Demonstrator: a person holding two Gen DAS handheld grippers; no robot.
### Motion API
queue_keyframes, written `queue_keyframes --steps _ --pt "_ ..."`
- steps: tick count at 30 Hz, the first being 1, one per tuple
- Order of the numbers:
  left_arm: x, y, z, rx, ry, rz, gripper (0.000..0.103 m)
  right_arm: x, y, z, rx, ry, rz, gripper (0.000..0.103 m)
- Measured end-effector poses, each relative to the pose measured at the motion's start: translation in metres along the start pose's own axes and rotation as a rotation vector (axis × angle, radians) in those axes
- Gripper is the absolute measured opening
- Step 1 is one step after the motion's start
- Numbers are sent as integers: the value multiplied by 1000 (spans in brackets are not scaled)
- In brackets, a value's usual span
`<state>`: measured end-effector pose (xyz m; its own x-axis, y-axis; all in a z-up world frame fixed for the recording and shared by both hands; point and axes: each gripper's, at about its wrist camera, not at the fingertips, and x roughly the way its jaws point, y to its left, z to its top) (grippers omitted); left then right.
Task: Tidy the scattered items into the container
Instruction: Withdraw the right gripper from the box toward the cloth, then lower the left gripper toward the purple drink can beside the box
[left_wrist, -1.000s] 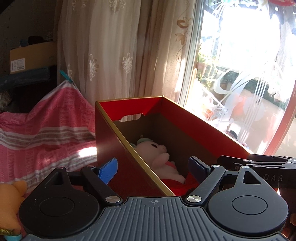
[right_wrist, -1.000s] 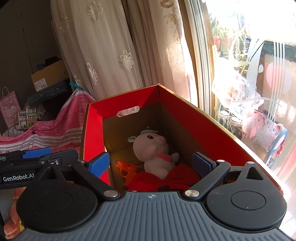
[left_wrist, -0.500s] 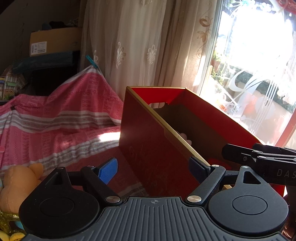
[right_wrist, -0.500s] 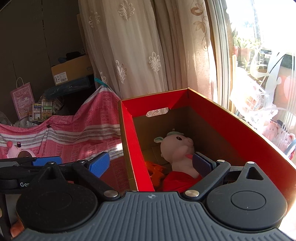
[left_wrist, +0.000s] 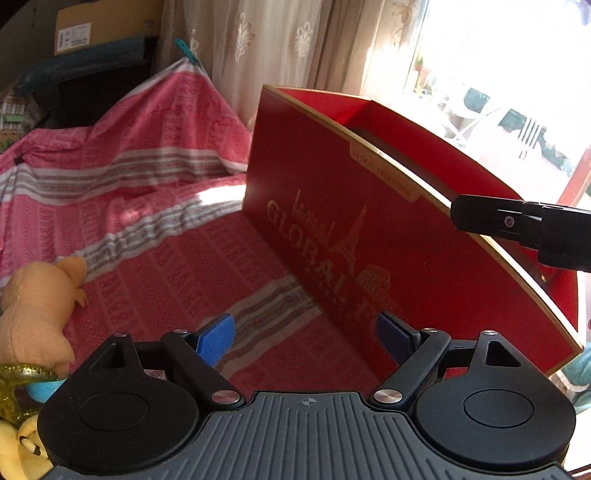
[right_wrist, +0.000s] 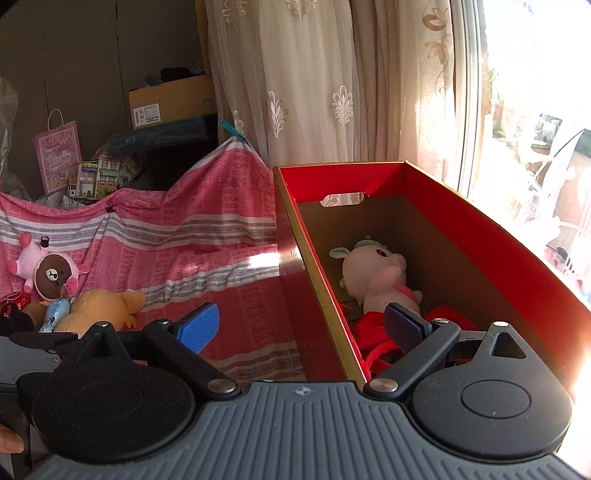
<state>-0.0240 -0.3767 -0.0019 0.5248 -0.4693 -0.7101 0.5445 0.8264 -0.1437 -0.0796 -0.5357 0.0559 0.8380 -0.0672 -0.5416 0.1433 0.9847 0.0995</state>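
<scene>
Landmark: the open red cardboard box (right_wrist: 476, 236) with gold lettering on its outer wall, standing on the pink patterned cloth (right_wrist: 207, 240) by the curtained window.

Far left of the box, against the raised cloth, lies a brown bear-faced plush in a pink suit (right_wrist: 51, 275). Just below it lies an orange-yellow plush toy (right_wrist: 99, 308), a small blue fish charm (right_wrist: 55, 312) against its left side. Both plush toys are outside the box, well apart from its wall.

Left gripper (left_wrist: 304, 341) — jaws wide apart, nothing between the blue pads; it hangs over bare cloth just beside the box's lettered wall.

Right gripper (right_wrist: 301, 326) — jaws likewise wide and empty, straddling the box's near left wall.

Inside the box: a pale pink plush animal (right_wrist: 376, 273) lies on the floor towards the far end, with a red fabric item (right_wrist: 384, 332) nearer the front.
</scene>
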Motion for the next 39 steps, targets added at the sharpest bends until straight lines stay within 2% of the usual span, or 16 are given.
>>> queue_keyframes --steps 4,8,10,15,18,21,23,26,27,29,30,34,39 --pt "11 6 -22 54 60 -22 91 -3 12 -21 3 49 -34 97" --pt "21 15 -45 79 119 -66 91 -14 31 -45 -81 20 -129 97" --pt "26 18 -55 92 143 -82 91 -20 42 -54 -117 11 -144 97" --pt "27 22 -69 95 173 -85 91 -21 62 -61 -149 30 -104 97" --pt "24 16 -75 115 168 -70 91 -16 69 -59 -194 53 -23 96" --pt "20 7 -87 122 168 -85 91 -5 69 -67 -242 142 11 84" --pt "23 -3 -97 176 178 -96 91 -3 64 -79 -275 212 18 61" --pt "33 -21 -114 258 184 -115 89 -5 50 -94 -264 286 27 52" --pt "39 -32 -121 322 201 -124 89 -5 44 -101 -261 319 29 51" --pt "58 -54 -137 440 244 -96 74 -1 35 -113 -264 360 19 48" --pt "62 -58 -139 434 219 -81 75 -2 30 -119 -255 375 13 48" --pt "79 -56 -129 377 262 -45 73 -2 12 -131 -201 406 29 48" --pt "85 -48 -129 361 280 7 73 9 -4 -154 -167 472 68 48"
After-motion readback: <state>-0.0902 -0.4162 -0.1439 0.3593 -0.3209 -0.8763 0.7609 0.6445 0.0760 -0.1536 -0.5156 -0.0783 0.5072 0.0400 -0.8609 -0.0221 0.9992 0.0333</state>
